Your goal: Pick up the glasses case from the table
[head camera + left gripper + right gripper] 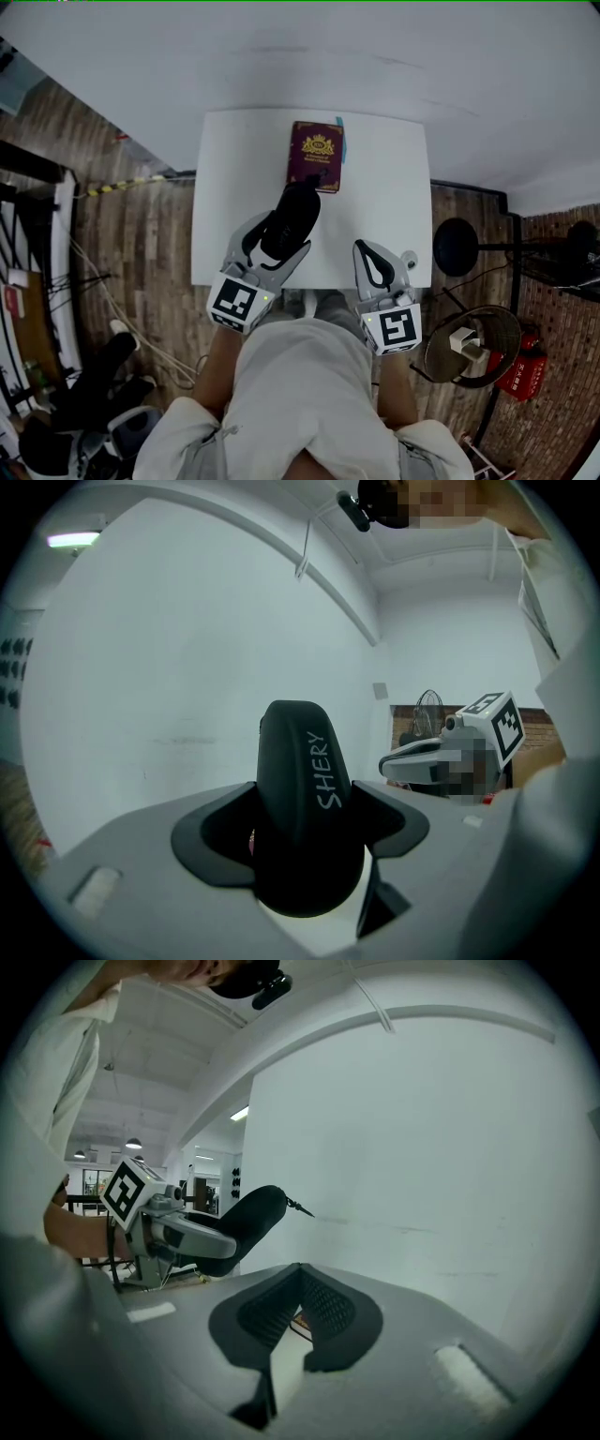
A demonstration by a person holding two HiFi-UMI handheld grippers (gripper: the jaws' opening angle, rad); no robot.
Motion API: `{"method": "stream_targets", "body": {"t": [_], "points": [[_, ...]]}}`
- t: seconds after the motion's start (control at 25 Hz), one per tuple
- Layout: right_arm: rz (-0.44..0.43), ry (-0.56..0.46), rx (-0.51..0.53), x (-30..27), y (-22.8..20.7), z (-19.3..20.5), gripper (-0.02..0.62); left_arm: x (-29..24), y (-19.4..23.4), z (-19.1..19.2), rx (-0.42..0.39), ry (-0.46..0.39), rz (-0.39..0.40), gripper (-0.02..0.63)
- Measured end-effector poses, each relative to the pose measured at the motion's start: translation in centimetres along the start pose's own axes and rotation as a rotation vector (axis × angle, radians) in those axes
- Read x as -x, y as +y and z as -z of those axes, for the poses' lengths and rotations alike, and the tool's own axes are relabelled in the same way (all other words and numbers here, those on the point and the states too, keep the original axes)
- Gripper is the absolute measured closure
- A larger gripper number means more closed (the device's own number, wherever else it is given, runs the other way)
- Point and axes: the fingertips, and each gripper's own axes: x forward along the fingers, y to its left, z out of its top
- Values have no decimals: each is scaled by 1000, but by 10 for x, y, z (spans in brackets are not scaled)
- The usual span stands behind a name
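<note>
white bench (403, 187) seen from above. left gripper (281, 246) over its near half, fingers clamped on the black glasses case (292, 220), which is tilted up clear of the benchtop. right gripper (375, 265) at the near edge, fingers closed together, nothing between them. maroon booklet (316, 155) with gold crest lies flat toward the far edge, its near edge overlapped by the case tip.

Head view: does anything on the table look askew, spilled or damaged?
Nothing stands out. The maroon booklet lies flat and intact on the table; the black glasses case sits gripped in the left tongs.
</note>
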Motion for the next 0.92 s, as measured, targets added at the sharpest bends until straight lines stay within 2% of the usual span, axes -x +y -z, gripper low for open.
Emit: {"method": "stream_targets", "body": {"t": [0.92], "points": [[15,-9,4,2,10,-9,594,11,1,-2,4,-20,-3,266]]}}
